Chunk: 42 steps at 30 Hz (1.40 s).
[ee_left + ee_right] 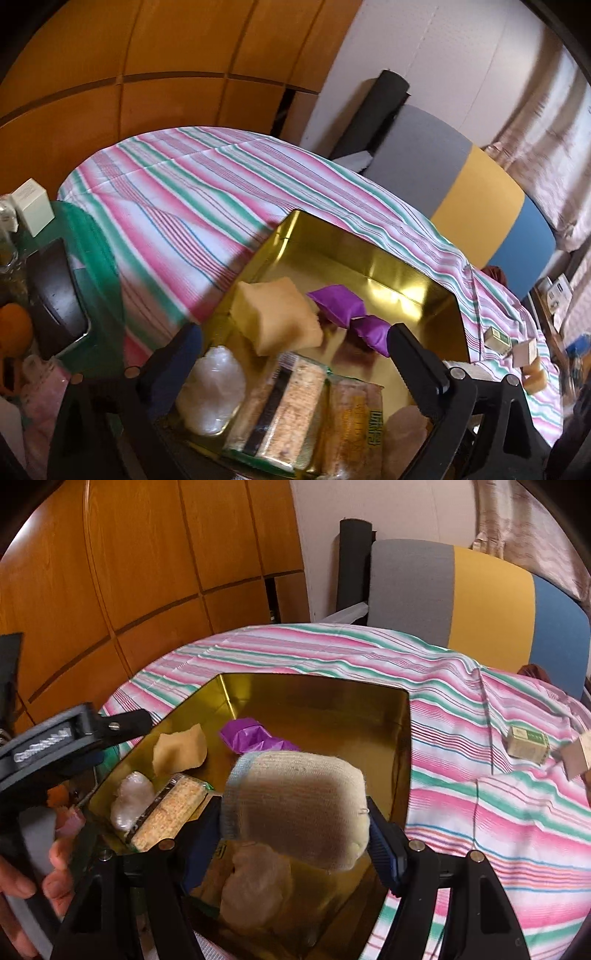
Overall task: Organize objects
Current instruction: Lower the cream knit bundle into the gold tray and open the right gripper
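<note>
A surface draped in a pink, green and white striped cloth (480, 812) fills most of both views, with orange wooden panelling (147, 74) behind it and a chair back in grey, yellow and blue panels (480, 602) at its far edge.

On the cloth sits a large rectangular gold metal tin (332, 709), open at the top, its shiny walls throwing reflections. Inside it lie a pale yellow sponge-like block (280, 317), a purple crinkled wrapper (340, 306), a clear-wrapped pack of beige cereal bars (291, 402), a second wrapped bar with green print (354, 417) beside it, and a white crumpled plastic lump (214, 391) at the near left corner.

The right tool (295, 827) grips a cream knitted sock bundle with a light blue cuff (295, 805) between its two blue pads, held above the near part of the tin.

The left tool (295, 350) has its jaws spread wide with nothing clamped; it hovers over the near end of the tin, above the snack packs. In the right wrist view it shows at the left edge, with a person's hand (44, 878) wrapped round its handle.

To the right, on the cloth outside the tin, lie a small green-and-cream carton (526, 744) and a small tan box (576, 757).
</note>
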Each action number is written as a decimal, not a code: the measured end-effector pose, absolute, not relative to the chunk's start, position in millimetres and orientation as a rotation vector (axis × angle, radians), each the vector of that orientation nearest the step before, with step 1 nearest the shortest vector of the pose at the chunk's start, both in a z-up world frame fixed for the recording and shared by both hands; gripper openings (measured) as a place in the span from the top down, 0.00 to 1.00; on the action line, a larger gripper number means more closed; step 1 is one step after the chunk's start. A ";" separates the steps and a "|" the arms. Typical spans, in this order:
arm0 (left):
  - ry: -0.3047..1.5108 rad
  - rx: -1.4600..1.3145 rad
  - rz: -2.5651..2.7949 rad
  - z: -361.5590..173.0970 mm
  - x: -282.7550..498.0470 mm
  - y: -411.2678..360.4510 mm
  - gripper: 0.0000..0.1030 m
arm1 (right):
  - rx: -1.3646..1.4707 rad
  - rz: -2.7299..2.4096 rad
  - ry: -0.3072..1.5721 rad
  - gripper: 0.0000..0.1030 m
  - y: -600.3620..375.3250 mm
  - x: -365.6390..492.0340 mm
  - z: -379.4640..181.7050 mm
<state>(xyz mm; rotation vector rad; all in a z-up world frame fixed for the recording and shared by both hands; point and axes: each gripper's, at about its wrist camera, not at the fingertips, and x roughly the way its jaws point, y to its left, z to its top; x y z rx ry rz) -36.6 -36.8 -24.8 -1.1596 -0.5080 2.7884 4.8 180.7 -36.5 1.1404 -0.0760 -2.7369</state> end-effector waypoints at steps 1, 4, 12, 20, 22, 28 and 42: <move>-0.513 -1.162 2.794 -24.9 -36.1 -38.0 0.02 | 1.148 -2.735 -0.074 0.29 180.0 2.2 -38.4; -0.527 -1.173 2.800 -25.7 -33.8 -41.8 0.02 | 1.184 -2.726 -0.092 0.29 180.5 -7.3 -45.1; -0.540 -1.186 2.774 -28.2 -30.7 -41.8 0.02 | 1.249 -2.734 -0.117 0.26 186.5 -12.4 -56.2; -0.488 -1.176 2.751 -26.2 -28.0 -26.1 0.02 | 1.170 -2.800 -0.153 0.26 197.0 1.8 -42.4; -0.475 -1.175 2.750 -25.5 -27.3 -23.2 0.02 | 1.112 -2.822 -0.191 0.26 203.6 7.4 -33.5; -0.456 -1.190 2.717 -25.9 -26.3 -12.9 0.02 | 1.062 -2.866 -0.263 0.26 220.1 16.8 -16.7; -0.352 -1.210 2.614 -26.5 -12.8 29.6 0.01 | 1.115 -2.956 -0.448 0.26 275.3 34.3 -20.5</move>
